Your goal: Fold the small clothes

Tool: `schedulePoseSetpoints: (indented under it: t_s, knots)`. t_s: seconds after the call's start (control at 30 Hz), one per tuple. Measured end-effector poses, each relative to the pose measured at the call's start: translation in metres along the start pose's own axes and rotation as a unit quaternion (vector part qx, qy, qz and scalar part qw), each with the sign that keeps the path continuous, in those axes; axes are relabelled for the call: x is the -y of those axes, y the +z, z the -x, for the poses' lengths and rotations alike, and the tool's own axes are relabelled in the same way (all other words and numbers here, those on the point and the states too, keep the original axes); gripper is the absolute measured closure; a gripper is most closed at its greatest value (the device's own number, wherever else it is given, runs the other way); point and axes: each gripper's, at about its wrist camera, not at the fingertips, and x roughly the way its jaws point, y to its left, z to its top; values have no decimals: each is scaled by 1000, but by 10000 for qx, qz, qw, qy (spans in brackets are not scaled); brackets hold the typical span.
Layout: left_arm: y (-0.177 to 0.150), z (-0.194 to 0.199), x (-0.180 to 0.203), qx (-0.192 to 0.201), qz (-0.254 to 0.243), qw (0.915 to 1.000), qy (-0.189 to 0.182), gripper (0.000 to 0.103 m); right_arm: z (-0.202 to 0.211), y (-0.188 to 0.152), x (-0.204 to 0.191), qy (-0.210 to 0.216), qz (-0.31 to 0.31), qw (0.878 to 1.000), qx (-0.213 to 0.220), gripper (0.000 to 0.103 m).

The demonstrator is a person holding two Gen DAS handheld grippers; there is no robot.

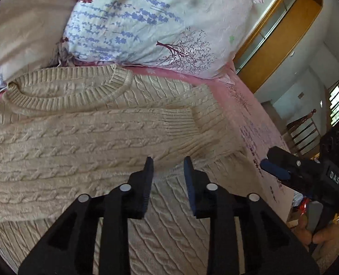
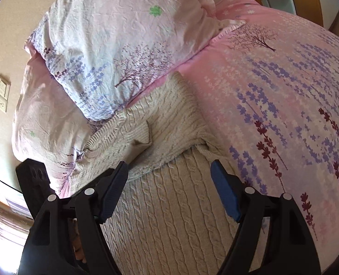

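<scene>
A cream cable-knit sweater [image 1: 96, 137] lies flat on the bed, collar toward the pillow, with one sleeve folded across its chest. It also shows in the right wrist view [image 2: 169, 206]. My left gripper [image 1: 168, 162] is open and empty, hovering just above the sweater's lower body. My right gripper [image 2: 169, 169] is open wide and empty over the sweater's right side; it also shows at the right of the left wrist view [image 1: 274, 167], beside the sweater's edge.
A floral pillow [image 1: 146, 23] lies just beyond the collar, also in the right wrist view [image 2: 114, 45]. The pink floral bedsheet [image 2: 284, 91] spreads to the right. A wooden headboard frame [image 1: 279, 45] and a wall with sockets [image 2: 2, 96] border the bed.
</scene>
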Motion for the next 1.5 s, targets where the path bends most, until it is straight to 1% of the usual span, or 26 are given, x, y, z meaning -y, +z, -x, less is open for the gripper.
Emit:
schedulePoseSetpoints:
  t_s: [0.03, 0.07, 0.13, 0.23, 0.33, 0.37, 0.43, 0.5, 0.57, 0.6, 0.63, 0.7, 0.73, 0.83, 0.9, 0.93, 0.97, 1.03, 1.07, 1.13, 1.2, 1.3, 1.37, 1.43, 1.47, 1.5]
  knots:
    - [-5, 11, -8, 68, 88, 9999, 0, 65, -5, 4, -3, 119, 40, 9999, -73, 37]
    - [-11, 24, -17, 142, 160, 9998, 45, 65, -13, 8, -4, 256, 8, 9995, -186, 42]
    - [-25, 51, -35, 286, 346, 9986, 273, 65, -31, 16, -5, 456, -137, 9977, -480, 54]
    - [-55, 95, -71, 454, 754, 9935, 726, 65, -59, 22, -7, 457, -248, 9949, -867, 59]
    - [-92, 138, -105, 557, 1168, 9831, 1297, 65, -82, 25, -6, 513, -446, 9903, -1213, 60]
    - [-101, 149, -115, 562, 1314, 9794, 1429, 65, -87, 26, -5, 515, -516, 9888, -1304, 60]
    - [-124, 170, -132, 568, 1616, 9721, 1601, 65, -97, 27, -3, 550, -684, 9857, -1438, 60]
    - [-140, 182, -144, 556, 1876, 9655, 1717, 65, -104, 28, -2, 614, -801, 9832, -1520, 61]
    - [-154, 187, -152, 510, 2100, 9604, 1758, 65, -108, 30, -1, 611, -836, 9825, -1545, 71]
    - [-159, 188, -153, 504, 2168, 9591, 1748, 65, -110, 30, -2, 606, -782, 9827, -1567, 89]
    - [-163, 189, -153, 498, 2217, 9584, 1726, 65, -111, 32, -7, 542, -637, 9842, -1564, 96]
    - [-167, 188, -152, 475, 2281, 9580, 1671, 65, -104, 38, -27, 408, -56, 9912, -1257, 96]
    - [-167, 186, -152, 461, 2310, 9580, 1637, 64, -95, 43, -41, 519, 222, 9935, -990, 96]
    - [-169, 182, -151, 382, 2348, 9581, 1597, 63, -65, 55, -78, 925, 847, 9920, -158, 96]
    - [-170, 183, -150, 401, 2326, 9592, 1556, 62, -56, 58, -87, 857, 1048, 9907, 130, 96]
    - [-170, 183, -150, 406, 2330, 9594, 1537, 62, -61, 58, -85, 651, 1059, 9922, 97, 96]
    - [-171, 183, -151, 419, 2352, 9592, 1513, 62, -71, 56, -77, 336, 1016, 9942, -82, 96]
    - [-172, 184, -153, 460, 2430, 9581, 1442, 62, -100, 49, -52, -375, 750, 9944, -645, 96]
    - [-172, 184, -154, 475, 2469, 9576, 1405, 62, -108, 45, -40, -516, 586, 9935, -832, 96]
    - [-173, 185, -155, 483, 2529, 9568, 1349, 62, -112, 38, -30, -542, 444, 9935, -899, 96]
    - [-174, 185, -155, 490, 2559, 9565, 1311, 62, -107, 36, -31, -535, 535, 9936, -834, 96]
    - [-176, 185, -155, 503, 2602, 9563, 1234, 62, -99, 39, -37, -421, 662, 9929, -890, 95]
    - [-177, 187, -157, 502, 2687, 9552, 1131, 62, -83, 42, -35, -201, 568, 9948, -822, 85]
    - [-179, 188, -158, 512, 2777, 9540, 1006, 62, -59, 45, -22, -98, 450, 9968, -652, 56]
    - [-180, 189, -158, 525, 2825, 9532, 940, 62, -50, 46, -13, -74, 373, 9974, -608, 52]
    - [-182, 190, -159, 541, 2875, 9522, 880, 62, -41, 46, -2, -52, 270, 9977, -626, 51]
